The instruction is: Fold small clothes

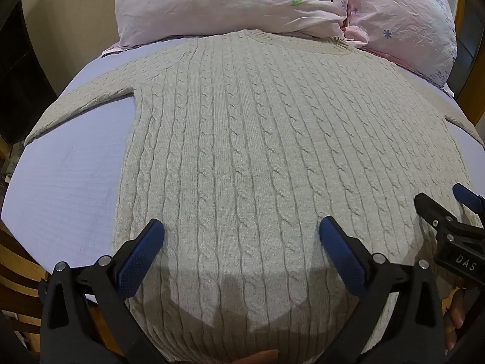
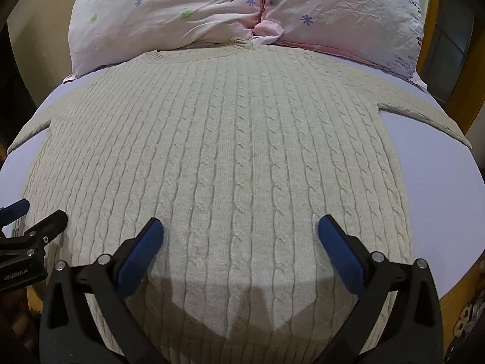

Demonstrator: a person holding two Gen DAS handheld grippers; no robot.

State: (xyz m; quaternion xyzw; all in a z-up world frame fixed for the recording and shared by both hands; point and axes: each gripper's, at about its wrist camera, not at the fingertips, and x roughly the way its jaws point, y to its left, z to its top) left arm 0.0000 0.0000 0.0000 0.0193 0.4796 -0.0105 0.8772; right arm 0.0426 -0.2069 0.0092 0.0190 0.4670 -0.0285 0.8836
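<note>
Two grippers, left gripper [image 1: 241,233] and right gripper [image 2: 241,233], both spread wide and grasping nothing, above one cream cable-knit sweater [image 1: 257,151] lying flat on the lavender bed sheet [image 1: 69,176]; two floral pillows [image 1: 230,0] behind.

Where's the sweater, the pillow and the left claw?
sweater [image 1: 242,151], left wrist view, middle of its cable-knit body
pillow [image 2: 151,24], right wrist view, its flowered front
left claw [image 1: 242,230], left wrist view, between its fingertips
</note>
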